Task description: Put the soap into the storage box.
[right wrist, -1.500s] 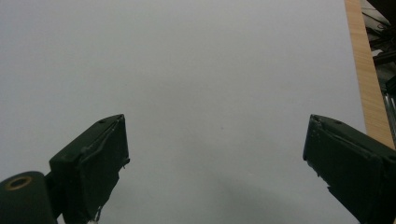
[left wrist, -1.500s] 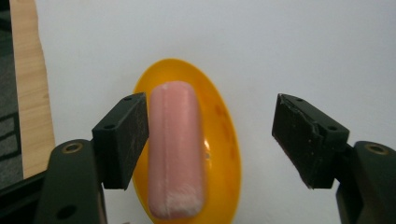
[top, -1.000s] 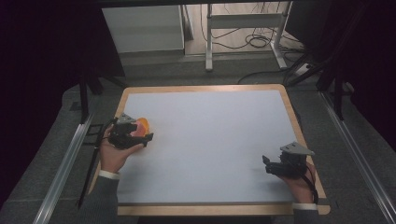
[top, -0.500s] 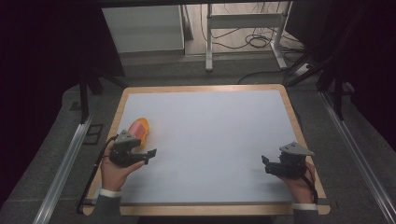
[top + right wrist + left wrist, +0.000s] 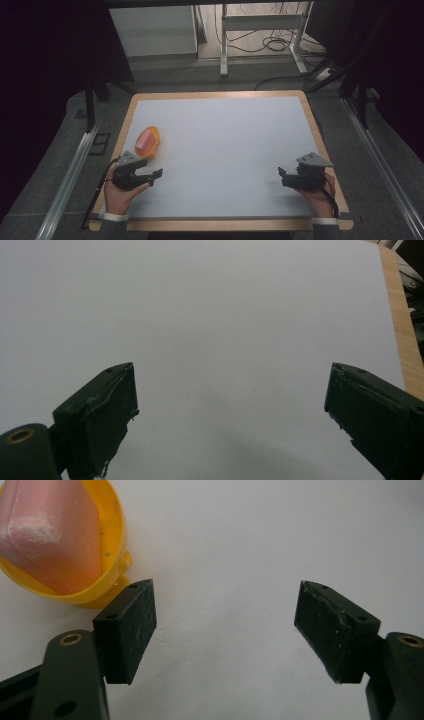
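A yellow dish (image 5: 153,142) holding a pink block (image 5: 144,140) rests on the white tabletop (image 5: 225,145) near its left edge. My left gripper (image 5: 156,175) is just short of the dish on the near side, open and empty. In the left gripper view the yellow dish (image 5: 111,545) and pink block (image 5: 47,535) lie at the upper left, beyond the left jaw, with bare table between the jaws of the left gripper (image 5: 225,615). My right gripper (image 5: 281,178) rests near the table's right front, open over bare table; the right gripper (image 5: 230,400) has its jaws wide apart.
A wooden rim (image 5: 215,93) borders the tabletop. Metal rails (image 5: 67,180) run along both sides of the table. Beyond the far edge stand a desk frame (image 5: 224,45) and loose cables (image 5: 280,45) on the floor.
My left gripper has drawn back from the yellow dish toward the near edge, leaving the dish on the table. The right gripper has stayed put.
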Demonstrator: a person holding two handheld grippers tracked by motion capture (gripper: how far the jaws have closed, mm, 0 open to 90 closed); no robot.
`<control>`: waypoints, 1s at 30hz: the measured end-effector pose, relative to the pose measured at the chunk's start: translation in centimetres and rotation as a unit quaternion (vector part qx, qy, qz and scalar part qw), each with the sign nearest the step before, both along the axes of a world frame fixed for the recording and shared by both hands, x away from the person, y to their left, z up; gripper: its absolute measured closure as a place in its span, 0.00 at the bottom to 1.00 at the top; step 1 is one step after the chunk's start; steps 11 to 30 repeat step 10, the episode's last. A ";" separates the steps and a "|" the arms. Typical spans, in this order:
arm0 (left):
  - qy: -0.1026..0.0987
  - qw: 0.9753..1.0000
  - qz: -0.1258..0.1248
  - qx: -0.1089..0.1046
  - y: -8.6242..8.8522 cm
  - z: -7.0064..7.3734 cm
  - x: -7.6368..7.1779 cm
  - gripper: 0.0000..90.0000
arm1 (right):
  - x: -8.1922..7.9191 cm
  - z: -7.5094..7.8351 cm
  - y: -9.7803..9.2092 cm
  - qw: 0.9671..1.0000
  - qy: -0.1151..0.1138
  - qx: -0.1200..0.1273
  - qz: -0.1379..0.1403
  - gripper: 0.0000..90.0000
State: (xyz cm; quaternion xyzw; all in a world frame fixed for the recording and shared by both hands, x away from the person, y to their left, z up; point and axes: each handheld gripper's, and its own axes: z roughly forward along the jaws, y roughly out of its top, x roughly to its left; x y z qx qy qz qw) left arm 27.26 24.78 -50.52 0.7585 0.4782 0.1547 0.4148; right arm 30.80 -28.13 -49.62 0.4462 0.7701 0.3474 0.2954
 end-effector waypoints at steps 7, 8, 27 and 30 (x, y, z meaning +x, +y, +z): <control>0.003 1.000 0.009 -0.001 0.5 -0.1 0.1 0.28 | 0.0 -0.1 0.9 1.000 -0.005 -0.001 0.015 0.07; 0.005 1.000 0.011 -0.002 0.6 -0.1 0.1 0.27 | 0.0 -0.1 1.1 1.000 -0.009 -0.001 0.019 0.07; 0.005 1.000 0.011 -0.005 0.6 0.0 0.1 0.27 | -0.1 0.1 1.4 1.000 -0.016 0.000 0.027 0.07; 0.005 1.000 0.011 -0.005 0.6 0.0 0.1 0.27 | -0.1 0.1 1.4 1.000 -0.016 0.000 0.027 0.07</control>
